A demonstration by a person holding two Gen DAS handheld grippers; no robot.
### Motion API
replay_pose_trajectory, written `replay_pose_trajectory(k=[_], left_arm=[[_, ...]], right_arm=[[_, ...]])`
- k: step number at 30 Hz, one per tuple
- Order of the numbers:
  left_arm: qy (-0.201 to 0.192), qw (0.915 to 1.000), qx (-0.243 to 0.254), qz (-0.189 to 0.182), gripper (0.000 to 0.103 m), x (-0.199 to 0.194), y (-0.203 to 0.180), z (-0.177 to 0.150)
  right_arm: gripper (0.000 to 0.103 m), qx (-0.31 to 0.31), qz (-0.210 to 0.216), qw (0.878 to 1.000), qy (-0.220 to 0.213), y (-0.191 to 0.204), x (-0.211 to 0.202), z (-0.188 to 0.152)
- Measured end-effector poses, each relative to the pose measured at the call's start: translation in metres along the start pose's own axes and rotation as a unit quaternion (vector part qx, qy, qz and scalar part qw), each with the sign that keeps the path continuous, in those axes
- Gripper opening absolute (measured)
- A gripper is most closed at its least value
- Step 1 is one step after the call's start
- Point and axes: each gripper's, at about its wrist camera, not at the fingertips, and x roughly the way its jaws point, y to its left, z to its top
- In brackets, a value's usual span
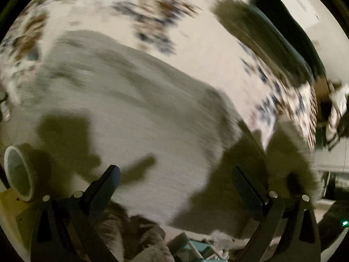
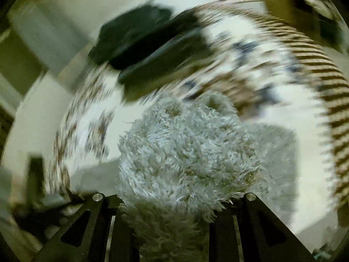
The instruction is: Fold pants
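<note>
patterned bedspread [image 1: 196, 50] fills both blurred views | pants [image 1: 130, 118], fluffy grey, flat on it, near-centre | dark clothes [image 2: 148, 43] far, clearer in right view | left claw [image 1: 176, 185] spread wide, holding nothing | right claw [image 2: 172, 209] clenched on pants, seen only in right view

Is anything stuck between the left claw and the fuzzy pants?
Nothing visible is in the way. The left gripper is open just above the fuzzy grey pants, with only its shadow between. The right gripper already has a bunch of the pants between its fingers.
</note>
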Motion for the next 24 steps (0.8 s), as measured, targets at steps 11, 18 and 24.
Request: replay_pose_trajectory(k=[11, 18, 24], left_arm=[[-0.022, 0.9980, -0.058, 0.003, 0.103, -0.013, 0.088, 0.030], [0.000, 0.9977, 0.010, -0.067, 0.103, -0.001, 0.031, 0.034], [0.037, 0.9873, 0.137, -0.072, 0.103, 0.030, -0.045, 0.024]], right_arm=[[0.092, -0.142, 0.008, 0.969, 0.201, 0.117, 0.122, -0.080], [0.100, 0.000, 0.051, 0.981, 0.186, 0.042, 0.032, -0.055], [0.100, 0.109, -0.047, 0.978, 0.171, -0.061, 0.000, -0.035]])
